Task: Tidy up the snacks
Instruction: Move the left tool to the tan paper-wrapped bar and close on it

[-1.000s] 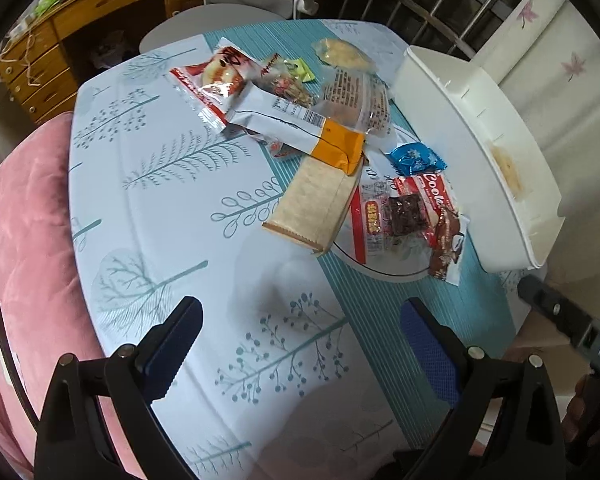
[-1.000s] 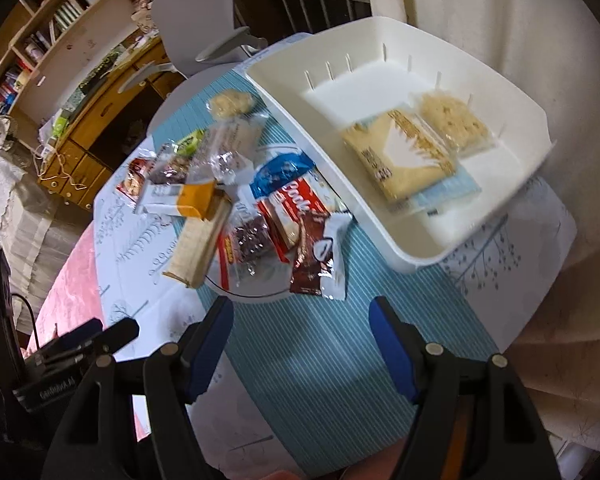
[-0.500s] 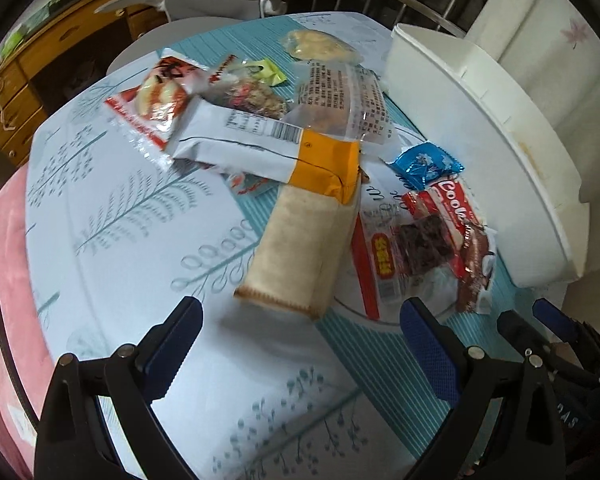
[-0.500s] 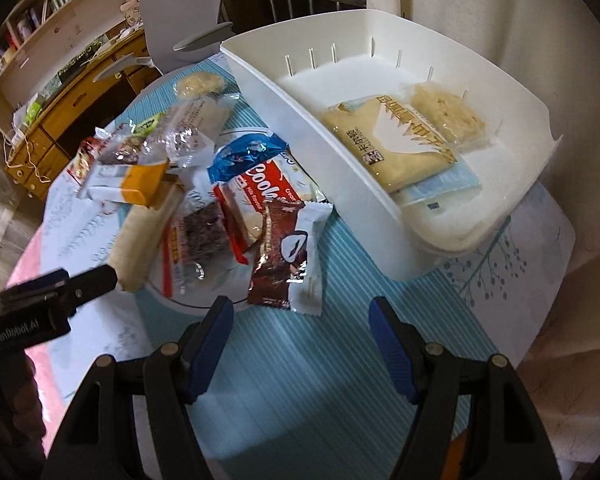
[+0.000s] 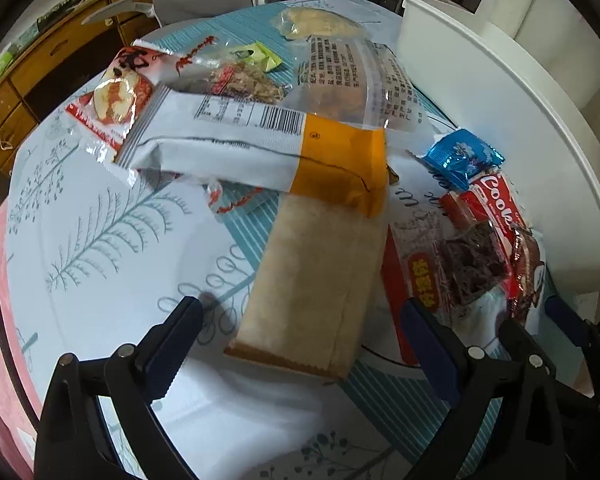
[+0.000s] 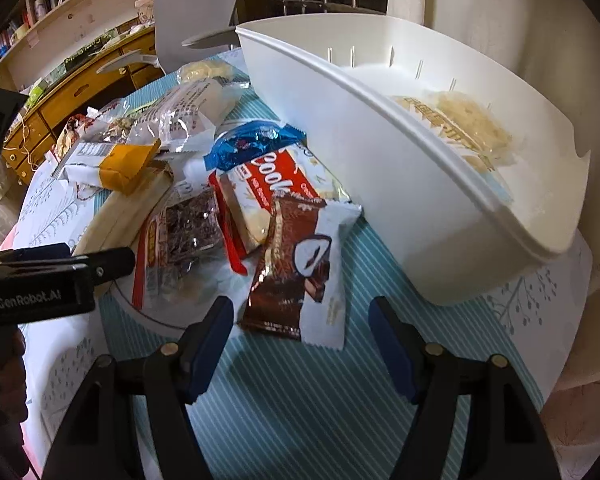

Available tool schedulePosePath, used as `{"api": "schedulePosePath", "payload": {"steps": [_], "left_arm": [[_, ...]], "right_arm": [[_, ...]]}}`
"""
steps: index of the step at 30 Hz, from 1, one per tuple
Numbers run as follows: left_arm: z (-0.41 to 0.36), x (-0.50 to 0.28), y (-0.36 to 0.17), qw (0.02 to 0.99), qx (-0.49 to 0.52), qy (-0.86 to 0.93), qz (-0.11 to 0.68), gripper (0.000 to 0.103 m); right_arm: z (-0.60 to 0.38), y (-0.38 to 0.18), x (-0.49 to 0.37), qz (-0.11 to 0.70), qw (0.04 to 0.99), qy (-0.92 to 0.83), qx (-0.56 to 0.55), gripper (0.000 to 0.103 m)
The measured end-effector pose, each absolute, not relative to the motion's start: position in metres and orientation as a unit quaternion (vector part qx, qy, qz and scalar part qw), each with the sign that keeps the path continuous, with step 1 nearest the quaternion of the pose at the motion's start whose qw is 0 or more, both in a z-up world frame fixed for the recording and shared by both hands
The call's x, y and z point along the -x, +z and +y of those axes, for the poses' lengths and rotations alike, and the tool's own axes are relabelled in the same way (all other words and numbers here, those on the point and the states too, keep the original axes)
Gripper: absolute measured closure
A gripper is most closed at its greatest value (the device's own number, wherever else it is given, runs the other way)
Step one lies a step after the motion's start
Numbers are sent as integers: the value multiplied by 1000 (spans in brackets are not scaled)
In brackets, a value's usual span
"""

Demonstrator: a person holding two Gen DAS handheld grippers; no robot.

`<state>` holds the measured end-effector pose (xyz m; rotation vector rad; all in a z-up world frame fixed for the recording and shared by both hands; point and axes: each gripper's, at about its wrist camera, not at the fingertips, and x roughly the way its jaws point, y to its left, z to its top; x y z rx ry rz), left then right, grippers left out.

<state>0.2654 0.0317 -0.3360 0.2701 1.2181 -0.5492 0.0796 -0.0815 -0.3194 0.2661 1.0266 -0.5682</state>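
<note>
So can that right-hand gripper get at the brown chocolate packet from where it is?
Probably yes. The right gripper is open, and the brown chocolate packet lies just ahead of its fingers on top of the pile, with nothing over it. The white bin stands off to one side.

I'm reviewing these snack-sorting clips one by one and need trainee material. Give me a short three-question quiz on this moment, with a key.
1. True or false: the white bin already holds some snack packets.
2. Which packet lies right in front of the right gripper?
A. the brown-and-white chocolate wafer packet
B. the blue foil packet
C. the white-and-orange packet
3. In the left wrist view, which packet lies between the open jaws of the left gripper, just ahead of them?

Key:
1. True: pale packets lie inside it.
2. A
3. The long tan packet, its far end under the white-and-orange packet.
</note>
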Motion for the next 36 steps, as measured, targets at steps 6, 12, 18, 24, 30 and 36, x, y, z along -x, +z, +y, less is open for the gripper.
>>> {"api": "schedulePosePath", "payload": {"steps": [6, 12, 18, 24, 30, 36], "left_arm": [[16, -279, -340, 784, -131, -246, 555, 7], [3, -291, -337, 788, -134, -236, 552, 12], [-5, -288, -334, 788, -140, -237, 550, 22], [-9, -281, -329, 787, -147, -237, 550, 42], [-8, -279, -326, 786, -134, -219, 563, 45], [3, -266, -325, 784, -116, -207, 574, 46]], "right_arm": [[-87, -323, -88, 475, 829, -270, -115, 33], [-91, -325, -95, 475, 831, -272, -98, 35], [-82, -323, -103, 475, 842, -247, -65, 53], [-78, -322, -106, 480, 842, -238, -57, 57], [-79, -321, -103, 490, 838, -235, -58, 57], [-79, -319, -100, 499, 834, -229, -55, 58]]}}
